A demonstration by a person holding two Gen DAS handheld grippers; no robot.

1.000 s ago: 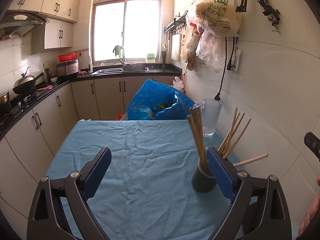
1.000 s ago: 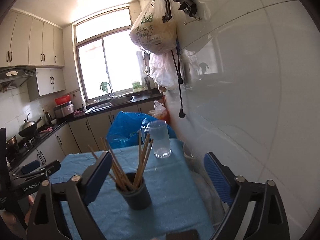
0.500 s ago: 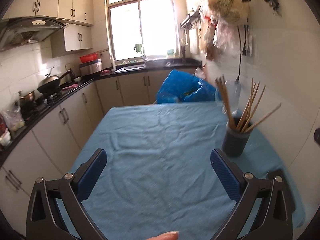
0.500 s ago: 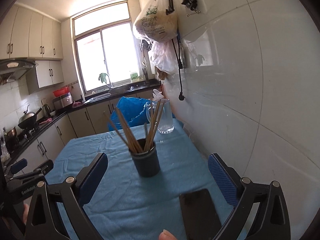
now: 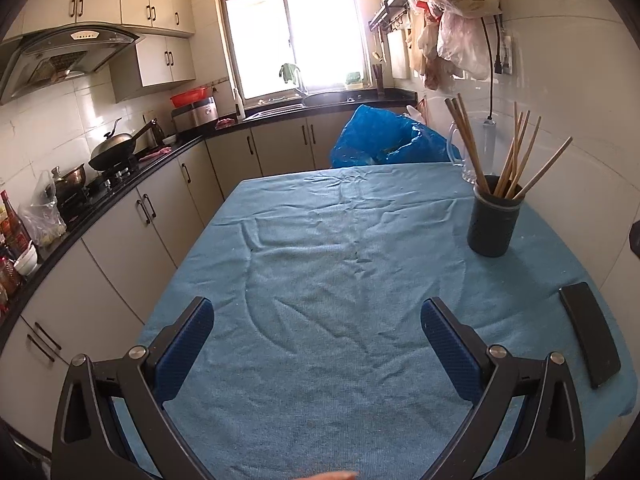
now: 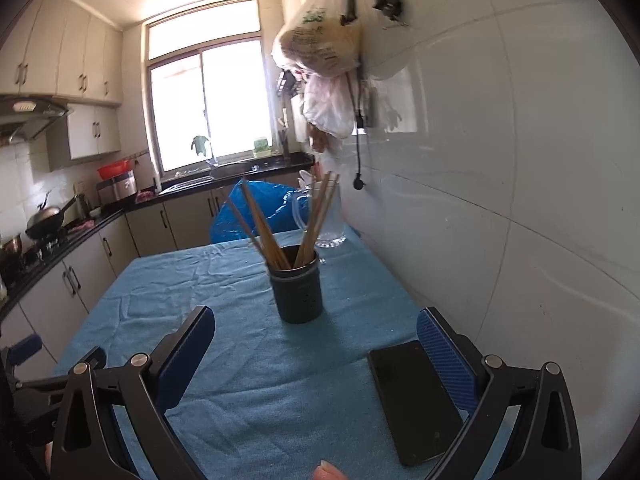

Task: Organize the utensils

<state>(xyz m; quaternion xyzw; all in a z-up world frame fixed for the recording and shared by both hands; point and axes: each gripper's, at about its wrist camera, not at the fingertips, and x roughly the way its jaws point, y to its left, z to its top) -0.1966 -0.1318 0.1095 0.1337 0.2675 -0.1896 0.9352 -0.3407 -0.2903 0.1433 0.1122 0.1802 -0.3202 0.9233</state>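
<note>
While both tongs hang spread and empty: left gripper (image 5: 316,344), right gripper (image 6: 316,344) | chopsticks (image 6: 276,228) upright in dark holder (image 6: 298,292), ahead of right tongs, far right of left | light, stiff, thin, likely slippery | best pinched mid-shaft above rim | phone (image 6: 416,400) beside right pad.

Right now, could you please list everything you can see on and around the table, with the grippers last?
chopstick holder: one, dark grey, upright on the table, wall side.
chopsticks: a bundle, count unclear, wooden, standing splayed in the holder.
phone: one, black, flat on the cloth, nearer than the holder.
glass pitcher: one, clear, behind the holder by the wall.
tablecloth: one, blue, wrinkled, over the table.
plastic bag: one, blue, beyond the table's far edge.
hanging bags: several, pale, on the wall.
wok: one, dark, on the stove.
left gripper: open, empty, above the cloth.
right gripper: open, empty, facing the holder.
</note>
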